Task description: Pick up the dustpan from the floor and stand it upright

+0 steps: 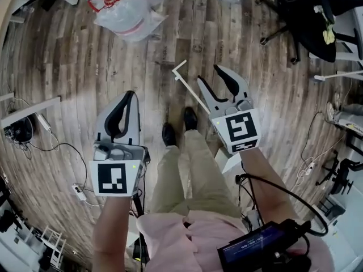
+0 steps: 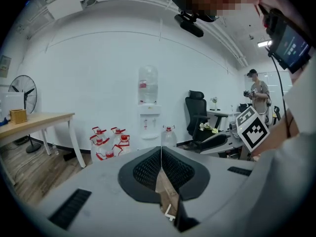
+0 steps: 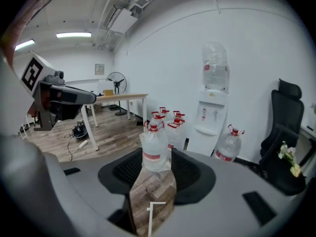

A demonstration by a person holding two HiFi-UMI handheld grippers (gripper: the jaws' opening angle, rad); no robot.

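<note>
Could easily skid that thin white dustpan handle (image 1: 190,91) sideways on approach; right gripper (image 1: 208,72) jaws apart and empty, left gripper (image 1: 129,95) jaws together.

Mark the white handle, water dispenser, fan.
white handle (image 1: 193,93): head view, mid-shaft.
water dispenser (image 3: 208,120): right gripper view, white cabinet front.
fan (image 2: 20,90): left gripper view, grille.

White long-handled dustpan (image 1: 190,92) lying on wood floor (image 1: 79,72) w/ T-grip end fwd, pan mostly hidden.
</note>
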